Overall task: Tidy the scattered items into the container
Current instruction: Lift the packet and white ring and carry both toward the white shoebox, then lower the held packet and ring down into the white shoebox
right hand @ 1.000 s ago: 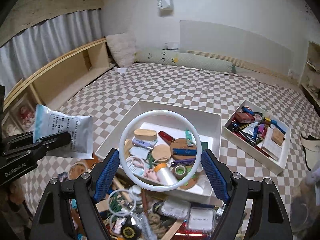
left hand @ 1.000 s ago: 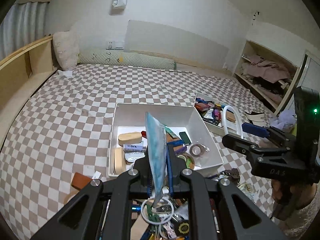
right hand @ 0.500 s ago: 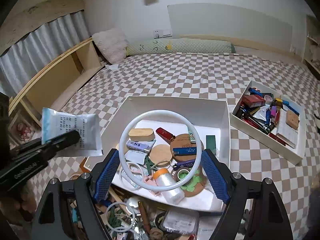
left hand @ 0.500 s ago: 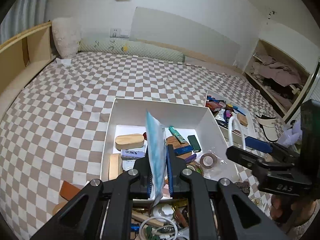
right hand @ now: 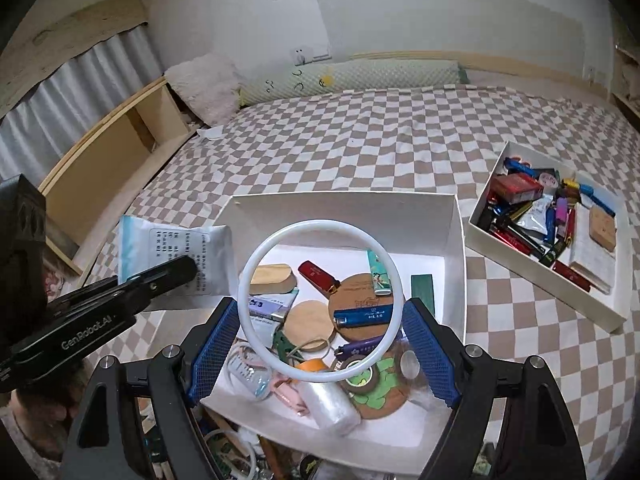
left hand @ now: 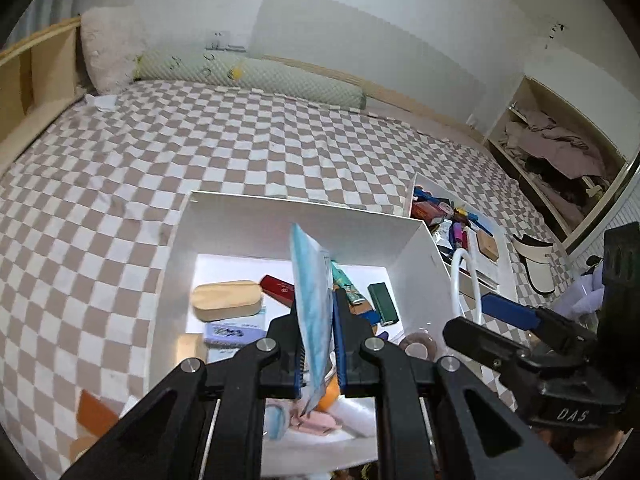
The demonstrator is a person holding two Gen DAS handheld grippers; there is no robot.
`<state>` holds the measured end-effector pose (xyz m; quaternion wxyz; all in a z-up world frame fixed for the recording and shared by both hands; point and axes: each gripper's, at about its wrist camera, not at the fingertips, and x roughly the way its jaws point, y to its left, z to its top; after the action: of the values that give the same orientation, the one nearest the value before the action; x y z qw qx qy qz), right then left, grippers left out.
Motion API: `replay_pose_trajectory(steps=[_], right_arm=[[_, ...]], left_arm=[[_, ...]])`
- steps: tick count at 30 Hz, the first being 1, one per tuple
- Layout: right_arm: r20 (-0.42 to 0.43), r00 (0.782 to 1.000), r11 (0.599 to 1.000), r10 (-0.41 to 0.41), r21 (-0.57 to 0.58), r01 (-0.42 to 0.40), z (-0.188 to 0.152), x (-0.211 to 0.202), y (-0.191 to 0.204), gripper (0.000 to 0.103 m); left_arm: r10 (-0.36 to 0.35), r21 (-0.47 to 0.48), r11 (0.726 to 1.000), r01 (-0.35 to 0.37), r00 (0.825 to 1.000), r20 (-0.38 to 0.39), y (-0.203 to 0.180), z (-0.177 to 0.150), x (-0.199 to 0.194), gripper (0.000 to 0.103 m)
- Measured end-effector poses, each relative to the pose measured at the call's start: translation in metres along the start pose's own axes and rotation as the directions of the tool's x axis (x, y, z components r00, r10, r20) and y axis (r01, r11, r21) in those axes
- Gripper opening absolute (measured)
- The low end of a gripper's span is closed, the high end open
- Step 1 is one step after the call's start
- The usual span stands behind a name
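The white box (left hand: 304,220) lies on the checkered bed, holding a wooden oval block (left hand: 228,300), lighters, cork discs and tape rolls. My left gripper (left hand: 316,308) is shut on a light-blue packet (left hand: 312,280), held upright above the box's near half. In the right wrist view the same packet (right hand: 172,256) hangs over the left wall of the box (right hand: 344,204), with the left gripper (right hand: 188,270) shut on it. My right gripper (right hand: 320,308) is shut on a white ring (right hand: 320,223), its blue pads against the ring's two sides, above the box's near half. That ring (left hand: 474,276) also shows in the left wrist view.
A smaller white box (right hand: 608,312) full of lighters and packets sits to the right on the bed. Loose clutter (right hand: 240,452) is piled just in front of the big box. A wooden shelf (right hand: 120,152) borders the bed's left side. A white visor (left hand: 536,268) lies at far right.
Both grippers have moved forward and down over the white box, which now looks larger and closer. The packet and the ring stay gripped as before.
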<state>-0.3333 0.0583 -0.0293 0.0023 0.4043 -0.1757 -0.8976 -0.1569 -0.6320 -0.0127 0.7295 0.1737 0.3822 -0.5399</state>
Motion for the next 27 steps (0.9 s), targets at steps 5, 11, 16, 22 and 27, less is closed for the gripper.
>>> replay_pose_trajectory(steps=[5,11,16,22,27], right_arm=[[-0.02,1.0,1.0,0.004,0.023,-0.003,0.005,0.017,-0.012,0.084],[-0.023,1.0,0.998,0.018,0.056,-0.017,0.012,0.029,-0.022,0.084],[-0.011,0.999,0.997,0.033,0.071,-0.032,0.02,0.031,-0.028,0.084],[-0.023,0.998,0.995,0.051,0.083,-0.049,0.022,0.042,-0.035,0.084],[-0.041,0.998,0.995,0.047,0.085,-0.043,0.021,0.052,-0.041,0.084]], left_arm=[[-0.01,0.016,1.0,0.01,1.0,-0.022,-0.001,0.008,0.024,0.012],[-0.02,0.016,1.0,0.022,0.997,-0.081,-0.004,0.015,0.052,0.012],[0.002,0.011,1.0,-0.001,0.992,-0.126,-0.005,0.022,0.078,0.012],[-0.011,-0.085,0.996,-0.004,0.985,-0.171,0.007,0.025,0.111,0.012],[-0.04,-0.174,0.985,0.009,0.984,-0.172,0.014,0.031,0.13,0.012]])
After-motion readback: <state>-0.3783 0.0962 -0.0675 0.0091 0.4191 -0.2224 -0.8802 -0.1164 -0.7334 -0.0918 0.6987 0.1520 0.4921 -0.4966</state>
